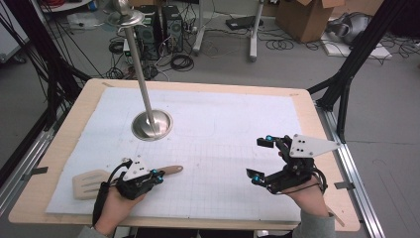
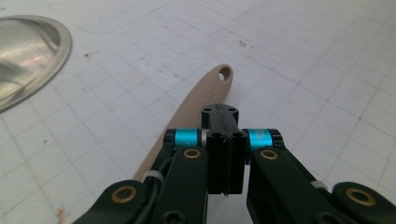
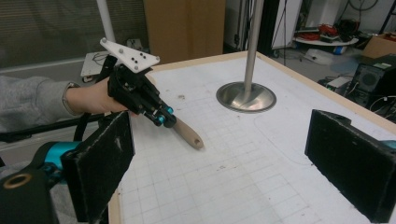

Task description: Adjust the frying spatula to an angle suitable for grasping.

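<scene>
Left gripper (image 1: 157, 175) low on the surface (image 1: 64, 144), fingers (image 2: 224, 158) squeezed together over the wooden spatula (image 1: 91, 182) handle. Right gripper (image 1: 261, 157) held up near the right edge, fingers (image 3: 100, 168) wide apart, nothing inside. Farther back, shiny metal stand (image 1: 152, 125) on the white mat (image 1: 233, 124).

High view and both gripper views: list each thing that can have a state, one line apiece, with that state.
Left tool: shut, jaws closed over the spatula's handle.
Right tool: open, jaws wide apart, holding nothing.
Spatula: flat on the mat, handle in the left tool, slotted blade free.
Metal stand: upright, round base resting on the mat, nothing hung on its pole.
</scene>
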`<act>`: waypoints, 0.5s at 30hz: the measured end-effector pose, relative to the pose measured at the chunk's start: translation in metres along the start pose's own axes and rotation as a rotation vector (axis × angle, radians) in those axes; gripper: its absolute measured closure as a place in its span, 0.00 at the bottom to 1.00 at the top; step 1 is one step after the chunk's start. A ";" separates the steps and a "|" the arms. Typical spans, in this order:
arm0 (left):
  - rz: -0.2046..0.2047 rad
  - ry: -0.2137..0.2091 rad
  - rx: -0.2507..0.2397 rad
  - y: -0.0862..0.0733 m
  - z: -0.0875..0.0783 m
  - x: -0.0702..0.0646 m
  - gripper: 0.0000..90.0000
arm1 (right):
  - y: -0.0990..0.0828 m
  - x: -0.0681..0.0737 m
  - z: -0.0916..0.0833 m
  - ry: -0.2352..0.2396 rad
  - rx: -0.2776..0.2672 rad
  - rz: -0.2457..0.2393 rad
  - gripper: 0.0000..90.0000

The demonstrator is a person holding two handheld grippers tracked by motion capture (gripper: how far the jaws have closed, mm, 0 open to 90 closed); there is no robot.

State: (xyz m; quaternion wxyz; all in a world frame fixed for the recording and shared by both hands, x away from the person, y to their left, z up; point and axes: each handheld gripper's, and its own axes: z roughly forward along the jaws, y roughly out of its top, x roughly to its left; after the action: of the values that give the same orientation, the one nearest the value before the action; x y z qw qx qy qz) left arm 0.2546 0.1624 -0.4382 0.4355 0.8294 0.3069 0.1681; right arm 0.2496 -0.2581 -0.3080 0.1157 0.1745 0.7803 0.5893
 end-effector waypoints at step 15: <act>0.031 -0.009 0.061 0.004 0.025 0.000 1.00 | -0.006 0.004 -0.015 -0.041 0.003 0.010 0.08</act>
State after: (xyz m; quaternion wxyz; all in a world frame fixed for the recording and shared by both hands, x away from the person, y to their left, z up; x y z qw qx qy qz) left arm 0.2694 0.1452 -0.4494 0.4087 0.8476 0.2972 0.1617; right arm 0.2395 -0.2714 -0.3092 0.1283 0.1905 0.7779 0.5850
